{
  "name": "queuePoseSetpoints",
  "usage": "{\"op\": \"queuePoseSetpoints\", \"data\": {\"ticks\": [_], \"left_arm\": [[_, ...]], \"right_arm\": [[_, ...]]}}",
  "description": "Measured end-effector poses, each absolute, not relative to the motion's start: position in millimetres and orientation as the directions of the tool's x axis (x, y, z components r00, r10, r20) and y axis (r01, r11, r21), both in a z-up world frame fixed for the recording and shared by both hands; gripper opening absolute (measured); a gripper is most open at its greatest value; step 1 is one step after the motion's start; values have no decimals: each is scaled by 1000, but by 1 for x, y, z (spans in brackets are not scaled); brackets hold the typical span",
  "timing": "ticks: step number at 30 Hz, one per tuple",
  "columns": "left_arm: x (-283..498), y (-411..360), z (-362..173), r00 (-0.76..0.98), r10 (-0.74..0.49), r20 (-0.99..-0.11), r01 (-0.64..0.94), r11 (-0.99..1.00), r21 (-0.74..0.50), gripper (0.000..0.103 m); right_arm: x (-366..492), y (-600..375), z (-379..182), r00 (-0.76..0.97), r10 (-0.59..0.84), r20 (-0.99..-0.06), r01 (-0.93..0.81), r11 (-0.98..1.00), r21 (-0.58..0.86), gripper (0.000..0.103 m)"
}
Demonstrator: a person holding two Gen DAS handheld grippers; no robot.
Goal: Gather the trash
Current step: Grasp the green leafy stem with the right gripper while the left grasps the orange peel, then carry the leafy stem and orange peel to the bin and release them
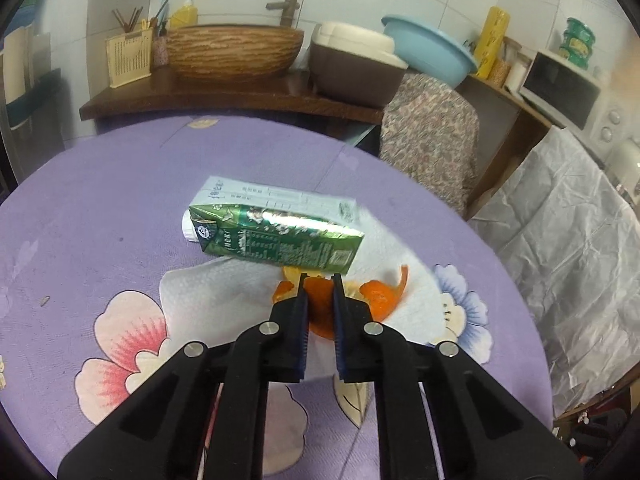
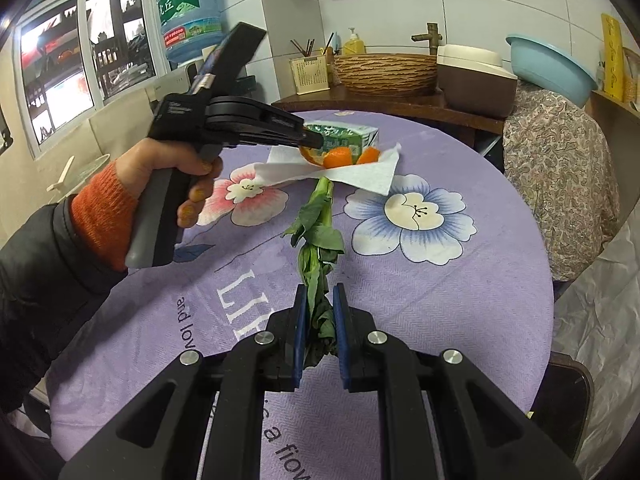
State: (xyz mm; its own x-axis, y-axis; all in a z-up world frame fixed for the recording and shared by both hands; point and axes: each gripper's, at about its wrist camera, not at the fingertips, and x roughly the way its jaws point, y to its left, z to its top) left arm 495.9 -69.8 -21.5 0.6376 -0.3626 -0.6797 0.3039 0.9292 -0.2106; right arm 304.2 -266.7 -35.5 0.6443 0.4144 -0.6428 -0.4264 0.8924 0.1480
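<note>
In the left wrist view my left gripper (image 1: 319,278) is shut on a piece of orange peel (image 1: 319,308) over a white paper napkin (image 1: 224,292). More peel (image 1: 380,296) lies beside it. A green drink carton (image 1: 276,236) lies on its side just beyond. In the right wrist view my right gripper (image 2: 320,292) is shut on a wilted green vegetable stalk (image 2: 318,236) that stretches toward the napkin (image 2: 360,172). The left gripper (image 2: 308,140) shows there at the peel (image 2: 340,157) and carton (image 2: 344,134).
The round table has a purple flowered cloth (image 2: 440,280). Behind it a wooden counter (image 1: 224,100) holds a woven basin, a brown box and a blue bowl (image 1: 432,50). A chair with patterned cover (image 1: 432,140) stands at the far right. Plastic sheeting (image 1: 560,248) is on the right.
</note>
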Motion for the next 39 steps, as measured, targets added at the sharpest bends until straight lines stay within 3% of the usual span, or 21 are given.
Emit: {"op": "queuePoseSetpoints", "data": {"ticks": [11,20,29,33,39], "left_arm": [[415,-51,25,689,-452,-566,394,890,-232,9],[356,-73,50,650,-551,-524,506,828,-242,9],[319,-189,64,528,-692,-492,682,691,-240,9],[305,-253,61,477,-728,-492,744,632,-214,9],[302,-330,15,397,-714,-577,769,602,-215,9]], "right_arm": [[281,-270,-26,667,430,-609,-419,892,171,14],[253,-292,-17,712,403,-575,-377,910,172,14],[200,-385,-9,825,149,-546,-92,987,130,14],[181,-436,-34,799,-46,-599,103,993,61,14],[182,-486,-121,672,-75,-737,231,966,112,14]]}}
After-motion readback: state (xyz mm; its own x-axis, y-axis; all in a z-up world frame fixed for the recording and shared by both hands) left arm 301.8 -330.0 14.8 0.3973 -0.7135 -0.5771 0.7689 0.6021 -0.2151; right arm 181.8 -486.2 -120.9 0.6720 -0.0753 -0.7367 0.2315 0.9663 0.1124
